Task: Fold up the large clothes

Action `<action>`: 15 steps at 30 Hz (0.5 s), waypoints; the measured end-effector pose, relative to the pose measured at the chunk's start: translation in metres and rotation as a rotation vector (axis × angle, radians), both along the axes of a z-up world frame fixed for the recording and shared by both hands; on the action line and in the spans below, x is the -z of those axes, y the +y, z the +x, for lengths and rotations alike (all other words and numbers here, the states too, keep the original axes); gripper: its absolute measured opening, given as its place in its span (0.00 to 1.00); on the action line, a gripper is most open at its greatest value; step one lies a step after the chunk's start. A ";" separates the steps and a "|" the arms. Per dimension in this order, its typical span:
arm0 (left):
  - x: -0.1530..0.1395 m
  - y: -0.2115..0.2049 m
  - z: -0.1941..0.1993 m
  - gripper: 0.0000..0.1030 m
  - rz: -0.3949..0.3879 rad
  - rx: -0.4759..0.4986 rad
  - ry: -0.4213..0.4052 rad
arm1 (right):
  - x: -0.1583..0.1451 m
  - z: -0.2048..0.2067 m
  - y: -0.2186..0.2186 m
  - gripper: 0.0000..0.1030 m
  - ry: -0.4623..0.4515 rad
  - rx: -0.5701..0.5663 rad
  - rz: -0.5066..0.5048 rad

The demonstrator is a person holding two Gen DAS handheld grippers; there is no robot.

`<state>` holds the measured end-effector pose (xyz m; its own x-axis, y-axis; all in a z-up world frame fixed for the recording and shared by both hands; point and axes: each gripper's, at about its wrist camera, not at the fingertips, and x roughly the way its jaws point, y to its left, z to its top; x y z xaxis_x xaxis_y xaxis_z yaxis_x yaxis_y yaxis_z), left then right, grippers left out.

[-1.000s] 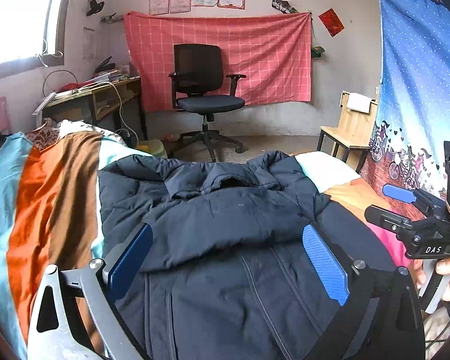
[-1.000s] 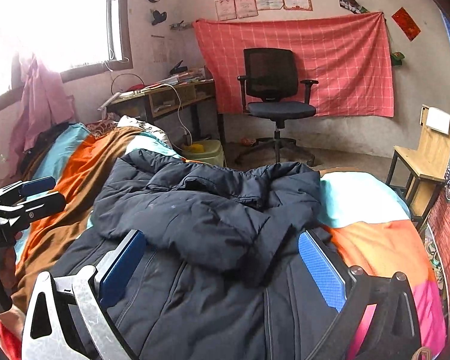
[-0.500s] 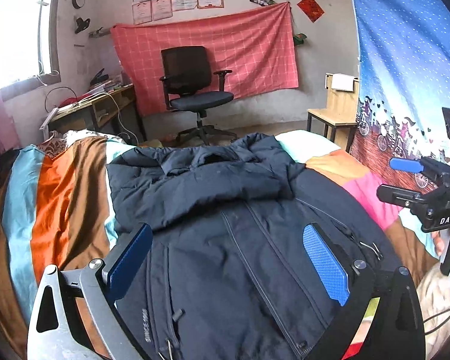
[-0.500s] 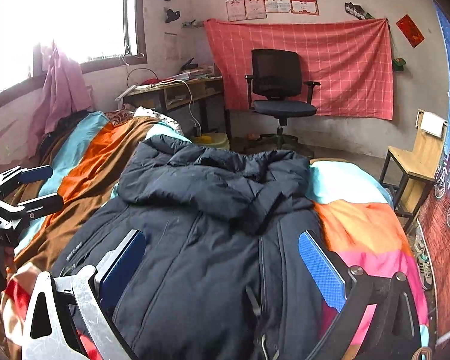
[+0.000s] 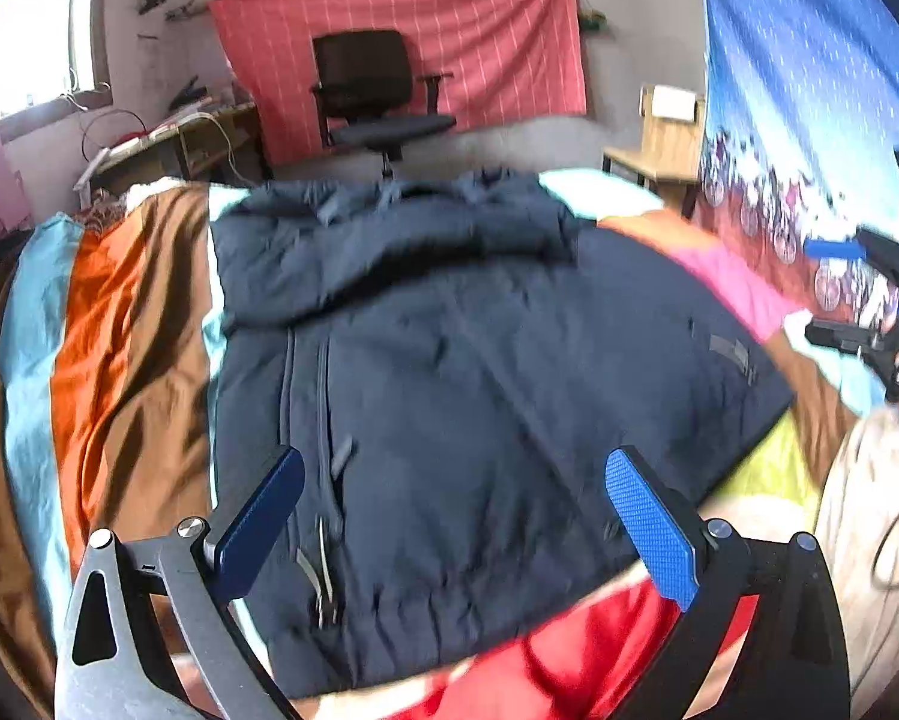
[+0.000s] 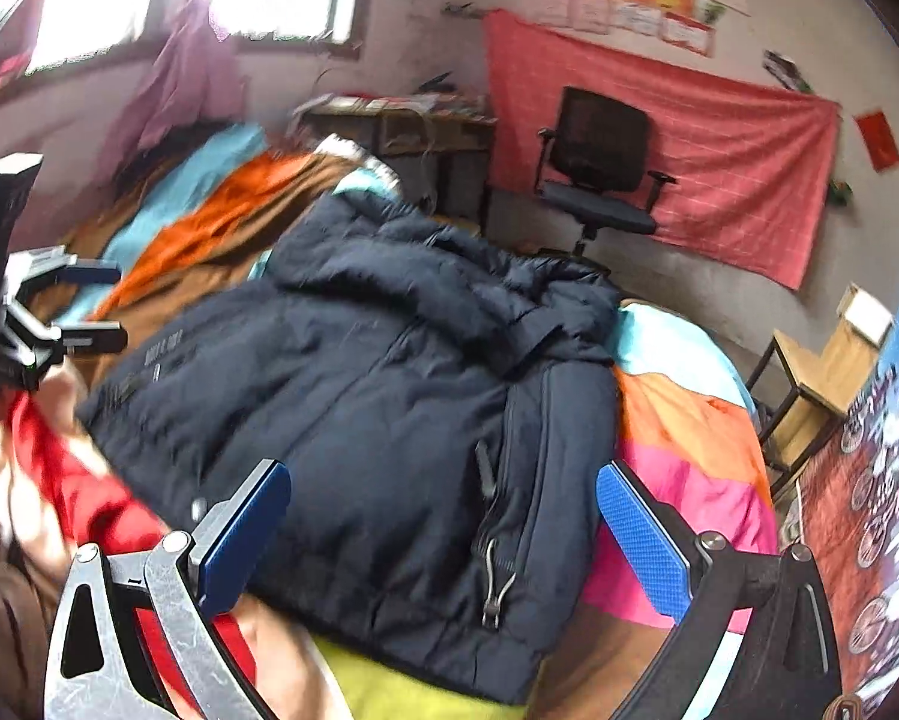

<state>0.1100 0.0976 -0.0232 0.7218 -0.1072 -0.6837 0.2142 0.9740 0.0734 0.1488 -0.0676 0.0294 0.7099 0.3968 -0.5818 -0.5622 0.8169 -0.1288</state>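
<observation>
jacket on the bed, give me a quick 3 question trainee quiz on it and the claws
1. True or false: the left claw is clamped on the jacket.
2. What does the jacket lie on? A) a striped bedspread B) the office chair C) the wooden desk
3. Fill in: both claws hang above the jacket's ___ edge.

Key:
1. False; its jaws stand wide apart, and so do those of the right claw.
2. A, the bedspread.
3. Hem, the near one.
</observation>
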 end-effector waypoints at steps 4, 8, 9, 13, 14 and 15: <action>0.026 0.003 -0.015 0.96 0.035 0.000 0.047 | 0.023 -0.008 0.009 1.00 0.036 -0.043 -0.103; 0.048 0.002 -0.025 0.96 0.075 0.008 0.086 | 0.043 -0.008 0.011 1.00 0.119 -0.027 -0.144; 0.053 0.002 -0.027 0.96 0.088 0.014 0.099 | 0.049 -0.007 0.012 1.00 0.140 -0.021 -0.162; 0.073 -0.001 -0.032 0.96 0.186 0.024 0.137 | 0.076 -0.004 0.020 1.00 0.230 -0.026 -0.274; 0.078 -0.001 -0.032 0.96 0.203 0.025 0.144 | 0.082 -0.003 0.022 1.00 0.257 -0.034 -0.297; 0.083 0.000 -0.032 0.96 0.218 0.026 0.155 | 0.085 -0.003 0.022 1.00 0.272 -0.041 -0.304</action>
<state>0.0780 0.0978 -0.1062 0.6057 0.0372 -0.7948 0.2640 0.9329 0.2449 0.1454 -0.0458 -0.0560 0.5015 0.2026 -0.8411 -0.6402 0.7408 -0.2033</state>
